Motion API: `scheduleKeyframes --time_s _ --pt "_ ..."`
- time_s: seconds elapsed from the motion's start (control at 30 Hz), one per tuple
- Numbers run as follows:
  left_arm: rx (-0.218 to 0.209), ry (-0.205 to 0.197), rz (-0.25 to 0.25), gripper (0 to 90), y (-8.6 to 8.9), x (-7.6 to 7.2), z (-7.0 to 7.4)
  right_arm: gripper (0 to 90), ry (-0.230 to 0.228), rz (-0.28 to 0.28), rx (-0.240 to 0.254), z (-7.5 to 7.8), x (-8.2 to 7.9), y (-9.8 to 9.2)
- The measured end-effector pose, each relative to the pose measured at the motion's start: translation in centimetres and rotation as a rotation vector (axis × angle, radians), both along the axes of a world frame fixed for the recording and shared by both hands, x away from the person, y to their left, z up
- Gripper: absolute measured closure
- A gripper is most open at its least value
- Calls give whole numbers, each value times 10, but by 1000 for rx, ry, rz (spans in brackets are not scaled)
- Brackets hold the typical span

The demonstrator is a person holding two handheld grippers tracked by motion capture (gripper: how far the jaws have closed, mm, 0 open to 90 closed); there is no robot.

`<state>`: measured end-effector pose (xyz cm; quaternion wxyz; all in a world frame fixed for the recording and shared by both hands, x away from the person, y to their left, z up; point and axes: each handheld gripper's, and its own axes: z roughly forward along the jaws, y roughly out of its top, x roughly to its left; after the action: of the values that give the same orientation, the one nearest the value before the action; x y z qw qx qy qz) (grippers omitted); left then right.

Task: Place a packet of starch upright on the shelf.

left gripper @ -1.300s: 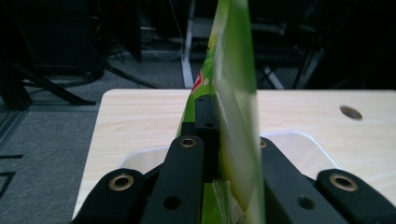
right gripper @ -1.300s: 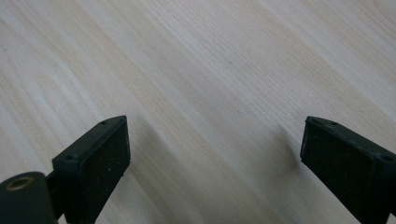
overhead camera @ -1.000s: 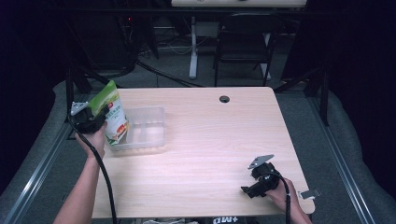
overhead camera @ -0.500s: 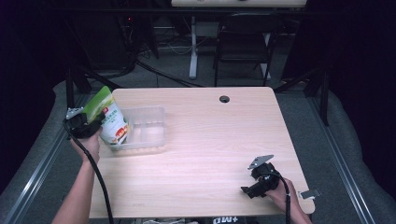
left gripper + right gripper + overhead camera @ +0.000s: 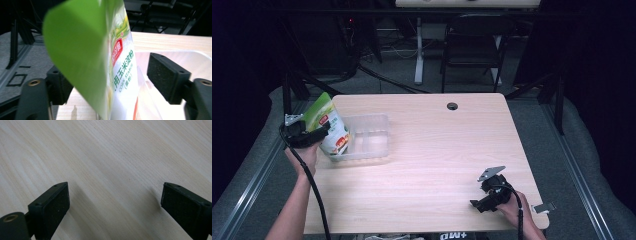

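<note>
1. Bag [image 5: 331, 131] stands upright, leaning at the left end of the clear tray [image 5: 371, 140], long axis up; it sits between the left tool's [image 5: 314, 136] jaws, which have just been opening, pads off it
2. Green-topped white corn-starch pouch
3. Right tool [image 5: 478, 204] spread, resting on the counter [image 5: 422, 150] near right, well apart

a light wooden table [image 5: 422, 165] spreads between the two tongs. a small dark round hole [image 5: 452, 106] sits near its far edge, well beyond both tongs. a black chair [image 5: 472, 50] and a white post [image 5: 419, 50] stand farther off on grey floor [image 5: 592, 150].
</note>
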<state>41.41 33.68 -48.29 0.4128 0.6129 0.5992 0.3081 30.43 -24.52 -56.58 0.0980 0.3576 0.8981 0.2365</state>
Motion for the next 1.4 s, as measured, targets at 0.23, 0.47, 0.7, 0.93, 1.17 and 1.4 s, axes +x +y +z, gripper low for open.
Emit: scheduleKeyframes --time_s 0.23,0.47,0.7,0.93,1.17,1.4 --pt "47 0 -37 157 -2 -21 18 77 -5 4 -5 1 0 0" --pt "111 23 -126 99 -14 -54 36 77 -7 -1 -5 2 0 1" --pt "140 76 -244 65 -36 -85 38 75 -14 -1 6 2 -1 0" --pt "172 118 -314 37 -56 -108 25 31 -36 -7 60 7 -1 -3" --pt "189 197 -350 15 -70 -125 3 7 -36 -11 65 8 -1 -3" --pt "188 255 -366 4 -75 -139 -19 0 -37 -9 63 9 -1 -3"
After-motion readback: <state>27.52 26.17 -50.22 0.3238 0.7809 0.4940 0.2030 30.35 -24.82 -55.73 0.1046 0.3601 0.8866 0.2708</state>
